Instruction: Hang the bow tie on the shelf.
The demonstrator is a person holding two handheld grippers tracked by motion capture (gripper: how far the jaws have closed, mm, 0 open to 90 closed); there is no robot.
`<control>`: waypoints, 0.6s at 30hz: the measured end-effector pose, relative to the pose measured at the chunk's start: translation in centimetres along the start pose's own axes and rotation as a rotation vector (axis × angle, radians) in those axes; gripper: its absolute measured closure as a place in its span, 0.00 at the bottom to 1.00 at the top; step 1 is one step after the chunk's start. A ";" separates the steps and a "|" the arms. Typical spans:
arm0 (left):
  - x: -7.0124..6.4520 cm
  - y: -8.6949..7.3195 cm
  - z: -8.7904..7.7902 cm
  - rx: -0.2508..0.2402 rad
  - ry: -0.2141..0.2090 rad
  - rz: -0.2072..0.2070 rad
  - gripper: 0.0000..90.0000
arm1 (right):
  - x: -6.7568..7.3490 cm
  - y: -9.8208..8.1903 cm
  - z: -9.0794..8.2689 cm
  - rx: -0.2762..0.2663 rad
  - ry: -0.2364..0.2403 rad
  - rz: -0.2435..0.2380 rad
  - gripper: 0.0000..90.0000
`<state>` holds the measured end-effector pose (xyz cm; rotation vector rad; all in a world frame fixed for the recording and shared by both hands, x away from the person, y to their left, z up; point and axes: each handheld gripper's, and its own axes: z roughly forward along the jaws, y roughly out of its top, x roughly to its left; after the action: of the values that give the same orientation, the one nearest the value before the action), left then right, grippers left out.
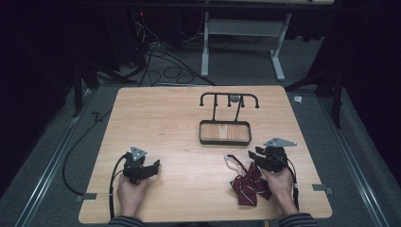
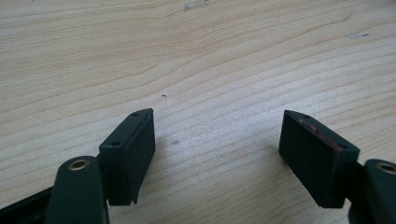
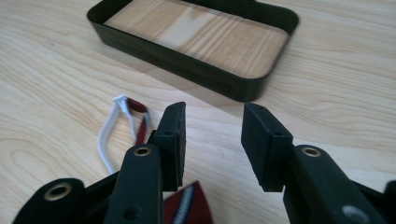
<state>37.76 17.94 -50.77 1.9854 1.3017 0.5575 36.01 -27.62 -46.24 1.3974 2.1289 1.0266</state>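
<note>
Left gripper [image 1: 152, 166] sits on the near-left part of the wooden table [image 1: 161, 118], held by the person's left hand [image 1: 130, 191]. In the left gripper view its jaws stand wide apart with bare tabletop [image 2: 196, 60] between them, nothing in the grip, pads low over the wood. Grey three-cornered plate on top of it in the high view, cable trailing back toward the near edge.

Right gripper [image 1: 252, 154] is on the near-right part of the table, held by the right hand [image 1: 279, 182]. In the right gripper view [image 3: 212, 140] the jaws are parted by a moderate gap, less wide than the left one's, with only wood between them, holding nothing.

Dark red striped bow tie [image 1: 248, 187] lies flat on the table just beside the right gripper, on its left and toward the person, partly under the hand's edge in the high view. In the right gripper view a bit of the striped red cloth [image 3: 187, 205] shows under the left jaw at the bottom edge. Its white elastic strap [image 3: 109, 135] loops out to the left of the left jaw, lying on the wood; cannot tell if the jaw touches it.

Black rack with a shallow tray base [image 1: 224, 141] stands just ahead of the right gripper's tips, apart from them; its hook bar [image 1: 229, 97] rises at the far side. Tray rim [image 3: 187, 70] is close ahead of the jaws in the right gripper view, wood floor inside
</note>
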 end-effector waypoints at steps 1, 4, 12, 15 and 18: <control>0.0 0.0 0.0 0.000 0.000 0.000 0.31 | 0.0 0.0 0.0 0.000 0.000 0.000 0.69; 0.0 0.0 0.0 0.000 -0.001 0.000 0.31 | 0.8 0.6 0.5 0.009 0.026 -0.022 0.70; 0.0 0.0 0.0 0.000 -0.001 0.000 0.31 | 2.1 1.4 1.2 0.029 0.061 -0.053 0.71; 0.0 0.0 0.0 0.000 -0.001 -0.001 0.31 | 2.4 1.5 1.7 0.045 0.069 -0.063 0.72; 0.0 0.0 0.0 0.000 -0.003 -0.001 0.30 | 2.7 1.4 2.4 0.080 0.080 -0.076 0.74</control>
<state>37.77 17.96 -50.76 1.9843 1.3012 0.5541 37.31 -23.94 -46.56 1.3207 2.2852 0.9945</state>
